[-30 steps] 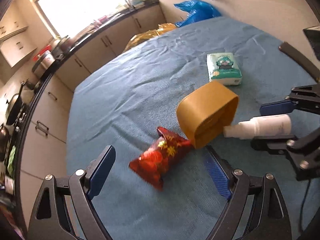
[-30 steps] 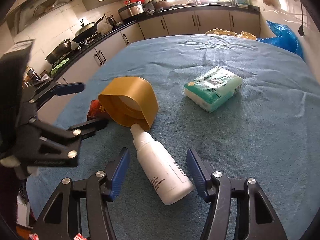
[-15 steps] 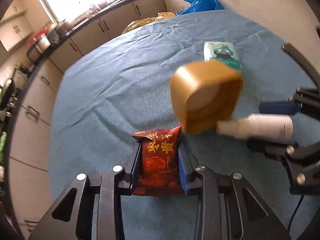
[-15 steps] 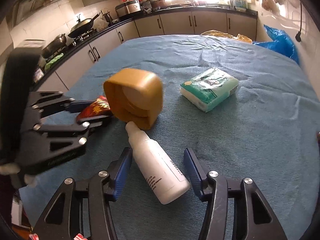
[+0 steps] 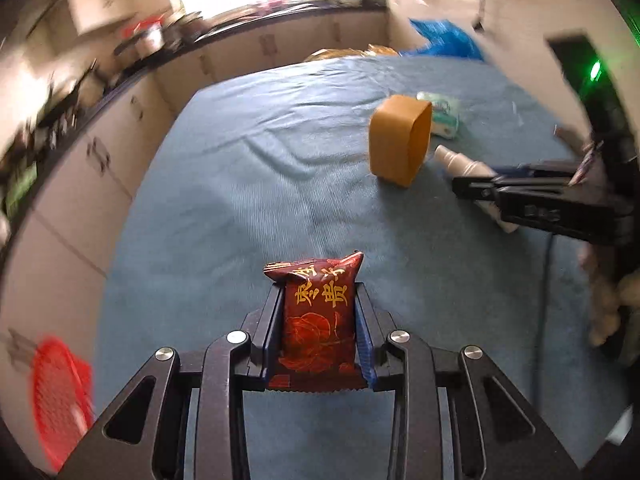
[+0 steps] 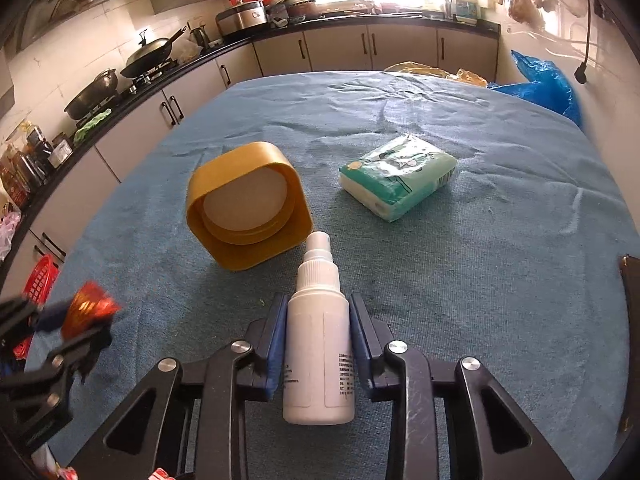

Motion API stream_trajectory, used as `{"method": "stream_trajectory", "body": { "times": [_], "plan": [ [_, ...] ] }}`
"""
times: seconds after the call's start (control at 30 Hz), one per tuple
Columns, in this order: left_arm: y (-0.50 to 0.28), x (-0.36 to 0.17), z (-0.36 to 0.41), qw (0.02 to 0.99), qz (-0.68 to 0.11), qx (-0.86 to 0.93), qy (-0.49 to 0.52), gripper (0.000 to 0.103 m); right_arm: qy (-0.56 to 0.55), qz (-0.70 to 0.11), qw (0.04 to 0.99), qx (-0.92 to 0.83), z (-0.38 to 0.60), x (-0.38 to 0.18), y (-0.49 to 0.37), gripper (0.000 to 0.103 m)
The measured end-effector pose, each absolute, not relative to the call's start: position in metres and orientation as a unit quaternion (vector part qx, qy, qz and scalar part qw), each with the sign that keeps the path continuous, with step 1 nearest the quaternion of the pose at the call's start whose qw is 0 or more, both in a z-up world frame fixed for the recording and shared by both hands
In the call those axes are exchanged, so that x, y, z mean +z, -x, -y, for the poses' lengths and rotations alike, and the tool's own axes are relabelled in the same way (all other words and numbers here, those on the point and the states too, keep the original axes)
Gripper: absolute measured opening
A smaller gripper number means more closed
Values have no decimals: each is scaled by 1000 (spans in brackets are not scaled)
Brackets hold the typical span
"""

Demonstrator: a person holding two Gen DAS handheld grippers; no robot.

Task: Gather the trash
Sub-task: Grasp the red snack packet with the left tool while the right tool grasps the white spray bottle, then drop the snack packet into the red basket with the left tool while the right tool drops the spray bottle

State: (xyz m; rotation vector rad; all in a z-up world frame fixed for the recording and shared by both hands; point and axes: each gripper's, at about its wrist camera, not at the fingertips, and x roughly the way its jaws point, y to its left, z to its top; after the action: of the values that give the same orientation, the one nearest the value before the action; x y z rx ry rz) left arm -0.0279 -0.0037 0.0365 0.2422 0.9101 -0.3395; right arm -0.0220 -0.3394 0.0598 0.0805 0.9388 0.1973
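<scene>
A dark red snack packet (image 5: pixel 318 312) with gold lettering stands upright between the fingers of my left gripper (image 5: pixel 319 296), which is shut on it above the blue cloth. The same packet shows as a red blur (image 6: pixel 90 306) at the left of the right wrist view. A white spray bottle (image 6: pixel 318 352) lies on the cloth with its nozzle pointing away. My right gripper (image 6: pixel 318 304) is closing its jaws on it, and both blue pads touch its sides. Seen from the left wrist, the right gripper (image 5: pixel 480 186) covers most of the bottle (image 5: pixel 460 162).
An ochre square container (image 6: pixel 248 220) lies on its side just beyond the bottle's nozzle. A green tissue pack (image 6: pixel 396 176) sits farther back. The blue cloth covers the table (image 6: pixel 500 280). A red basket (image 5: pixel 60 396) stands below the table's left edge. Kitchen cabinets run behind.
My left gripper shut on the red packet and carried it left, away from the ochre container, which wobbled and settled. My right gripper's jaws narrowed onto the bottle.
</scene>
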Motion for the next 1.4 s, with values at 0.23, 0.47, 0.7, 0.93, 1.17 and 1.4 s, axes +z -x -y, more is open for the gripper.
{"method": "stream_trajectory", "body": {
  "times": [0.23, 0.47, 0.7, 0.93, 1.17, 1.4],
  "plan": [
    [64, 54, -31, 900, -417, -125, -21, 31, -58, -441, 892, 76, 339, 63, 31, 32],
    [102, 80, -86, 914, -393, -95, 8, 32, -49, -447, 888, 92, 320, 65, 46, 32],
    [125, 92, -139, 924, -372, -72, 52, 32, -73, -445, 884, 122, 296, 75, 75, 32],
    [134, 84, -190, 926, -360, -30, 105, 32, -69, -437, 880, 170, 247, 95, 91, 32],
    [144, 73, -254, 925, -357, 22, 129, 32, -55, -446, 865, 222, 183, 98, 94, 32],
    [132, 64, -312, 922, -359, 50, 139, 32, -51, -458, 836, 297, 95, 94, 92, 32]
  ]
}}
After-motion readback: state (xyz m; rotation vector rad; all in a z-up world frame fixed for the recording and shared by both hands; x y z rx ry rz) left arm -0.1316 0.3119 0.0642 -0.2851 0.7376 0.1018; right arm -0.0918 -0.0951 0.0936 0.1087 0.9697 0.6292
